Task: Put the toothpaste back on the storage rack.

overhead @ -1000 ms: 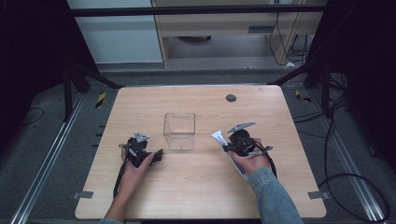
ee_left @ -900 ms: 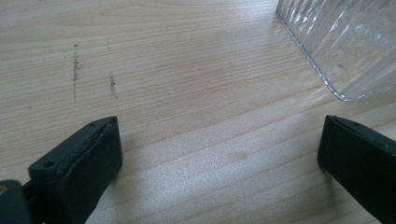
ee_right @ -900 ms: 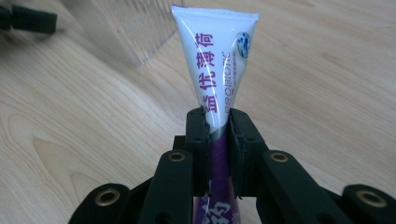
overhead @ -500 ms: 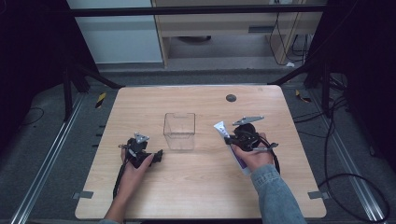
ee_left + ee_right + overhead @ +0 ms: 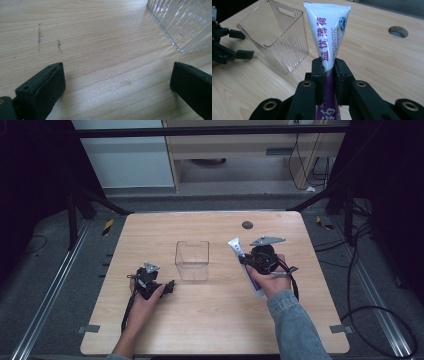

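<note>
Toothpaste tube [image 5: 327, 42] clamped between right gripper [image 5: 328, 70] jaws, crimped end out.

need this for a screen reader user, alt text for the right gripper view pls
The right gripper is shut on a white and purple tube, crimped end pointing away from the camera. Behind it to the left a clear ribbed bin stands on the wooden table, with the left gripper at the far left edge and a round hole in the tabletop at upper right.
</note>
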The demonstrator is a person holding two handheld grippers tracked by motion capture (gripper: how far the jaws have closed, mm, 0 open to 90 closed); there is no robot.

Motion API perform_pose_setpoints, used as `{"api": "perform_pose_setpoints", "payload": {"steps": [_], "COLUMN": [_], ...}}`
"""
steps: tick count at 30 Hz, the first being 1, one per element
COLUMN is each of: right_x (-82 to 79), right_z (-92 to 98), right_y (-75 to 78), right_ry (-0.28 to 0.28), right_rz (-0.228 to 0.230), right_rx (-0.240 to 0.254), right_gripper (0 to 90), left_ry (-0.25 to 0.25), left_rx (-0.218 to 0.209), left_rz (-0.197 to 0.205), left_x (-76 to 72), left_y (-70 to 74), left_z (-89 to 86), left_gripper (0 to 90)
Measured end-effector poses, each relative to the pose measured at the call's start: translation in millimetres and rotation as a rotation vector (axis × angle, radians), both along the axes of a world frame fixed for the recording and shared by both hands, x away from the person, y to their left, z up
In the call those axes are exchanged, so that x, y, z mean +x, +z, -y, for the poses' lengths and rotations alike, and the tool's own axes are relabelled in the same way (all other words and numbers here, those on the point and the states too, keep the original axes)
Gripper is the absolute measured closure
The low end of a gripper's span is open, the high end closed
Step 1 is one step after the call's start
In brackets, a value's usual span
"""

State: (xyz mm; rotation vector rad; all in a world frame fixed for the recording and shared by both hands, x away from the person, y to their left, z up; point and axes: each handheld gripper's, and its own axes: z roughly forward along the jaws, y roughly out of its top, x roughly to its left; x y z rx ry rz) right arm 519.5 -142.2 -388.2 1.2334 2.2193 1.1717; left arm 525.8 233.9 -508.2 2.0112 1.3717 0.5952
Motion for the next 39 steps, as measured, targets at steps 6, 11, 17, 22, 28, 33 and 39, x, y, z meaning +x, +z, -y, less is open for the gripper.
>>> {"api": "perform_pose_setpoints", "payload": {"steps": [6,11,17,22,28,33,39], "right_x": [5.7,7.5,11.1,13.0,18.1,23.5,28.6], "right_z": [-3.8,-14.6,-21.4,-24.5,-26.9,-32.5,-37.6], "right_y": [8.7,14.9,18.0,22.7,29.0,39.5,54.8], "right_ry": [0.005,0.021,0.025,0.028,0.018,0.017,0.014], "right_rz": [0.045,0.065,0.076,0.081,0.088,0.115,0.146], "right_rx": [-0.001,0.008,0.030,0.024,0.052,0.066,0.066], "right_gripper": [79.7,79.7,79.6,79.6,79.6,79.6,79.6], "left_ry": [0.001,0.001,0.003,0.006,0.016,0.016,0.026], "left_rx": [0.000,0.000,0.001,0.000,0.002,0.002,0.002], "left_rz": [0.000,0.000,-0.001,-0.001,0.001,0.000,0.000], "left_x": [0.2,0.2,0.8,0.9,1.4,1.3,1.3], "left_y": [0.0,0.0,0.1,0.1,0.1,0.1,0.2], "left_z": [0.0,0.2,0.6,0.9,2.6,2.6,3.8], "left_gripper": [0.0,0.0,0.0,0.0,0.0,0.0,0.0]}}
